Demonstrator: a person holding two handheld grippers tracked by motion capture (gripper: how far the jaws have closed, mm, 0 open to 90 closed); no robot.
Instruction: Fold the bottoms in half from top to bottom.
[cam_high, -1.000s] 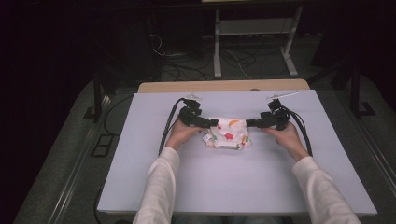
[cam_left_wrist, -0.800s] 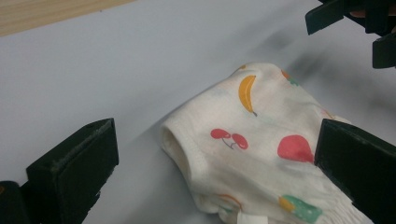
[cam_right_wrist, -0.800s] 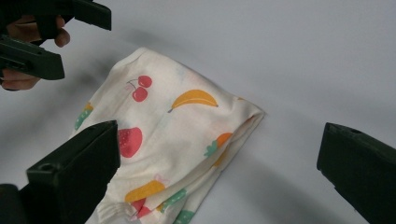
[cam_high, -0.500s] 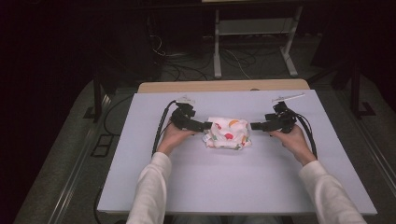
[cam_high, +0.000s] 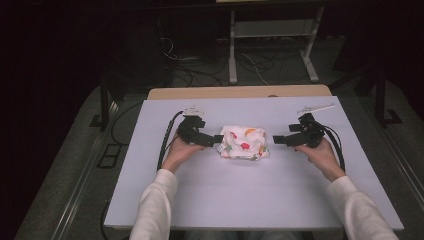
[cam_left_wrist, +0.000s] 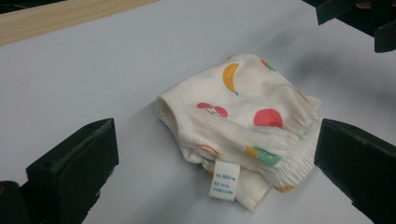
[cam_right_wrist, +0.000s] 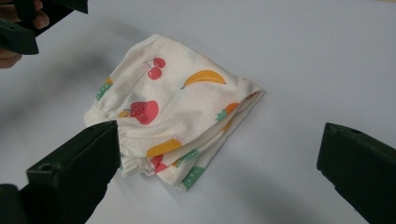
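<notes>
A folded cream cloth with a fruit print (cam_high: 243, 142) lies in the middle of the white table (cam_high: 250, 200). Its white label (cam_left_wrist: 224, 179) sticks out at the edge nearest my left gripper. My left gripper (cam_high: 218, 139) points at the cloth from the left, just short of it, jaws wide apart and empty (cam_left_wrist: 215, 154). My right gripper (cam_high: 276, 139) points at it from the right, a small gap away, also open with nothing held (cam_right_wrist: 219, 163). The cloth (cam_right_wrist: 173, 112) rests flat with its layered edge toward the right gripper.
A wooden strip (cam_high: 240, 92) runs along the table's far edge. Black cables (cam_high: 167, 135) trail from both grippers over the table. Beyond the table stand dark floor, cables and a metal frame (cam_high: 270, 45).
Both grippers have let go of the cloth and drawn outward, the right one farther. The cloth now lies free on the table between them.
</notes>
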